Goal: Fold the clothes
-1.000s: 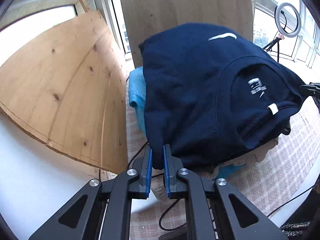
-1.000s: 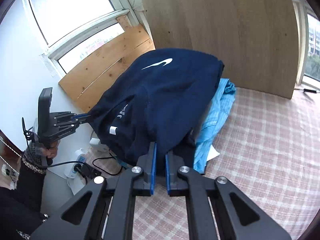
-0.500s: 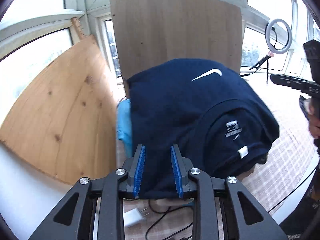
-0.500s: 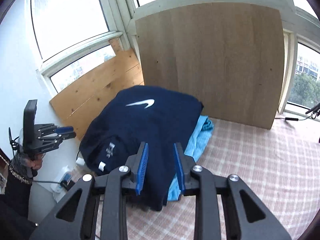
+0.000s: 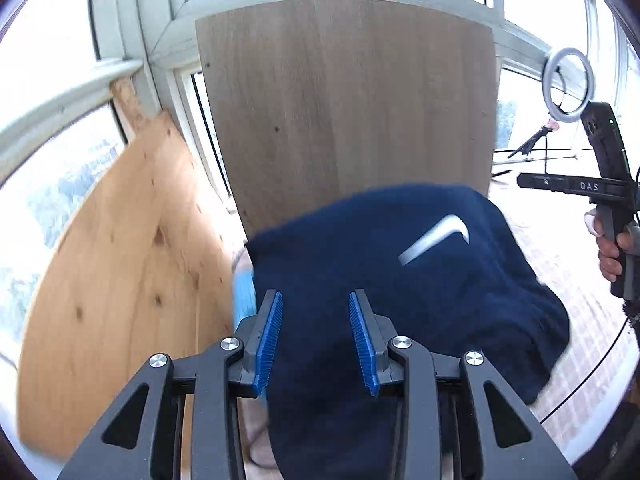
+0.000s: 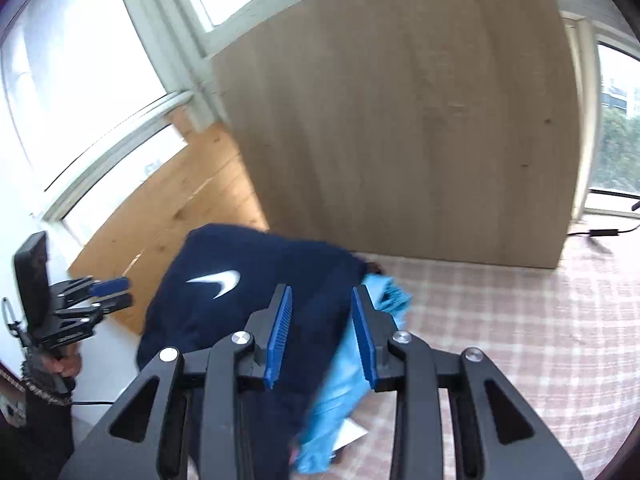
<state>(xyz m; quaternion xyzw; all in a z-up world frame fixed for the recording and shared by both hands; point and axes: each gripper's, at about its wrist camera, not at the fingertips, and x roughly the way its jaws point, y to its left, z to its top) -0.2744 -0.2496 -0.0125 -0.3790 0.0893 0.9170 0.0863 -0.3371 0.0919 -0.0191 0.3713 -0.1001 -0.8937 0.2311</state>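
Navy sweatshirt (image 5: 400, 304), white swoosh uppermost, was recorded folded on top of a pile on the checked cloth (image 6: 500, 320), before the upright wooden board (image 6: 400, 120). Its lower edge was cut off behind the tongs. Light blue garment (image 6: 340, 392) was largely hidden beneath it. Left gripper (image 5: 316, 340): blue pads spread, nothing held. Right gripper (image 6: 320, 336): spread likewise, nothing held.

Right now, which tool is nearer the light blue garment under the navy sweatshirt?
Right, as far as the views show. The right tool hangs open over the light blue garment; the left tool, also open, is over the navy sweatshirt, the blue edge beside it.
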